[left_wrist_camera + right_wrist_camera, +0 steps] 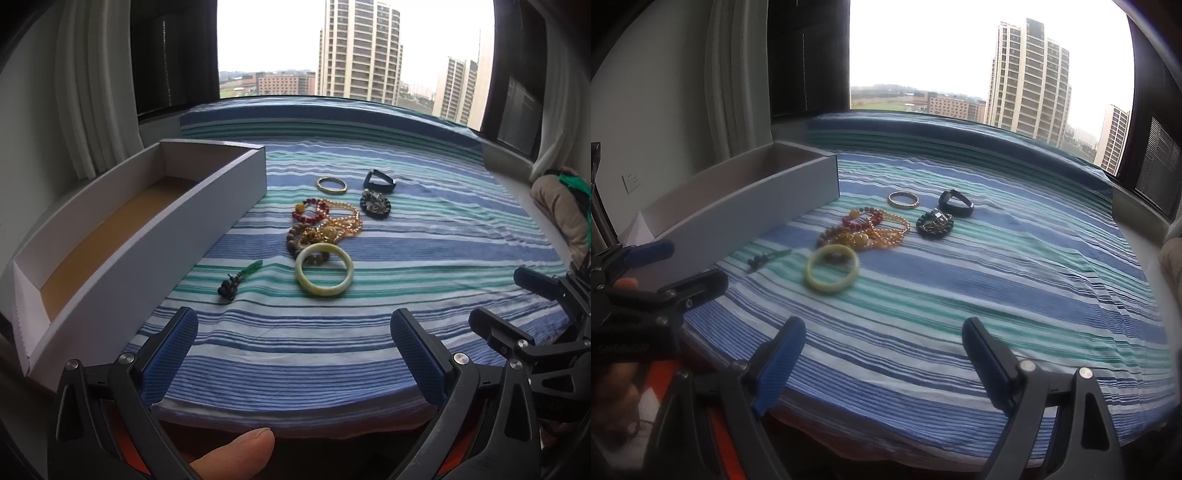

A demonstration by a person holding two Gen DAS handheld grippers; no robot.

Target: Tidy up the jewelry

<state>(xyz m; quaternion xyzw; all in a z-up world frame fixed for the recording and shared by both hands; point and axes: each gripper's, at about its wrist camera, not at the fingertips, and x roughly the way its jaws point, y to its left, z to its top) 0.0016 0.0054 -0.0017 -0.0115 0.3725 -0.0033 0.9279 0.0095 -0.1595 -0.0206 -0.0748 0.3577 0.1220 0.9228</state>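
Gaping empty, both tongs face jewelry; box runs lengthwise away.

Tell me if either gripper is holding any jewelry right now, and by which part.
Nothing is held. The left gripper and right gripper are both open and empty, short of the pale green jade bangle lying on the striped cloth.

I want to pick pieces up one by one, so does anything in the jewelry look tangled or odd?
Yes: the gold bead chain, red bead bracelet and brown bead bracelet lie heaped on each other, and the pale green bangle overlaps that pile's near edge. The other pieces lie apart.
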